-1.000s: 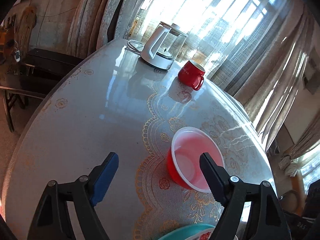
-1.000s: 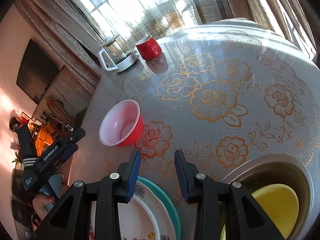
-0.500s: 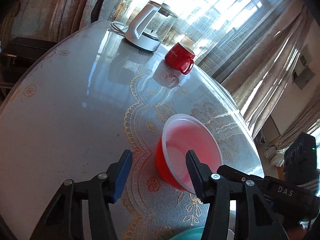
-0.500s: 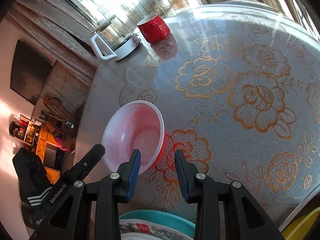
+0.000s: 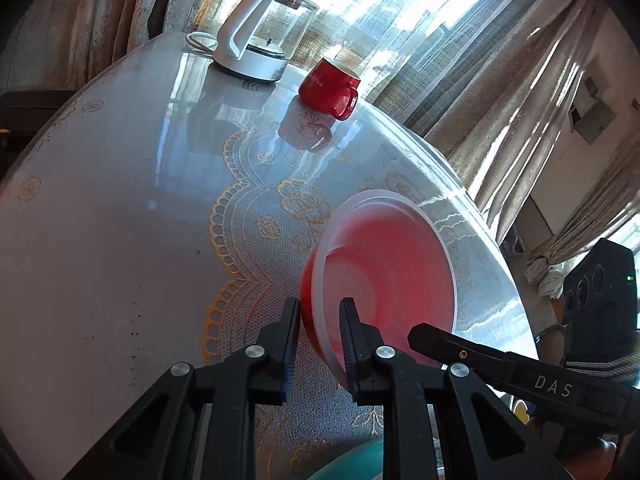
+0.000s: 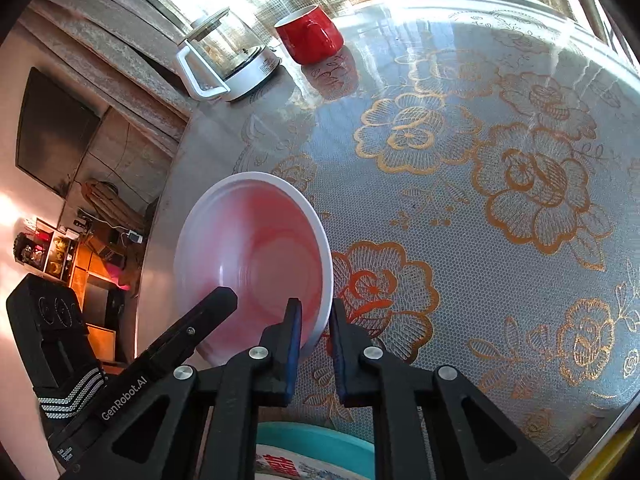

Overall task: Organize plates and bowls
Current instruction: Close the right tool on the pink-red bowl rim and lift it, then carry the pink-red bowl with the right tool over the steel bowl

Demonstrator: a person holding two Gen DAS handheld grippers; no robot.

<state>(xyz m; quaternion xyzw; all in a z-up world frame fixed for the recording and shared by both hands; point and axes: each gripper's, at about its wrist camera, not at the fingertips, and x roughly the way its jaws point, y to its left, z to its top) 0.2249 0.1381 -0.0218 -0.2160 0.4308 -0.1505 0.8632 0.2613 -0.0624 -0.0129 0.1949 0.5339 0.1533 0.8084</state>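
Since the earlier frames both grippers had advanced to the red bowl [image 5: 384,276] and their jaws had just been closing on its rim. The left gripper [image 5: 320,320] clamped the near-left rim, one finger outside the wall, one inside. The right gripper [image 6: 316,320] clamped the near-right rim likewise. The bowl sat tilted on the lace-patterned tabletop [image 6: 500,168], between the two grippers.

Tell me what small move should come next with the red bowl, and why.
Probably lift it straight up, both hands together. The left gripper and right gripper have just closed on opposite sides of the red bowl's rim, and it already looks tipped on the table.
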